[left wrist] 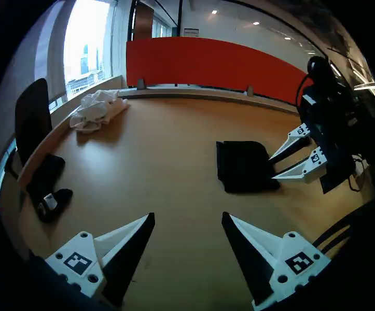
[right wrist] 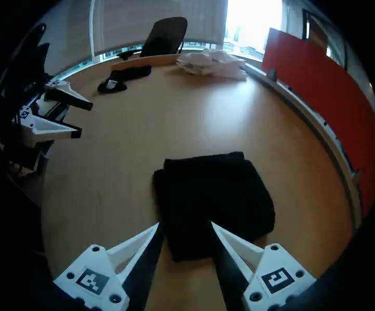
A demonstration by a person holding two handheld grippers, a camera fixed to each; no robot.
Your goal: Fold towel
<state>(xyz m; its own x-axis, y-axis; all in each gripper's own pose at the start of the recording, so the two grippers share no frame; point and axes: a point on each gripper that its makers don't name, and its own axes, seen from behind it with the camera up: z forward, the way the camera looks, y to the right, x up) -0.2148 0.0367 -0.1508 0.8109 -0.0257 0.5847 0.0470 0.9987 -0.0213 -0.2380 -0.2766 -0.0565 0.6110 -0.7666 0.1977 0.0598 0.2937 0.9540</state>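
1. Each white plastic finger carries a square black-and-white coded marker. The white tag on the small black bundle (left wrist: 60,197), off to the left of the left gripper's jaws, is too small for us to read.
2. We see the left gripper (left wrist: 187,215) with its jaws apart over the smooth, bare wooden table (left wrist: 161,155).
3. The right gripper (right wrist: 185,224) also has its jaws apart, tips at the near edge of the towel (right wrist: 218,202). It is black and soft, folded into a rough rectangle, and lies flat just ahead of them.
4. Far beyond those jaws, a crumpled white cloth heap (right wrist: 210,62) sits near a flat red panel (right wrist: 332,98).
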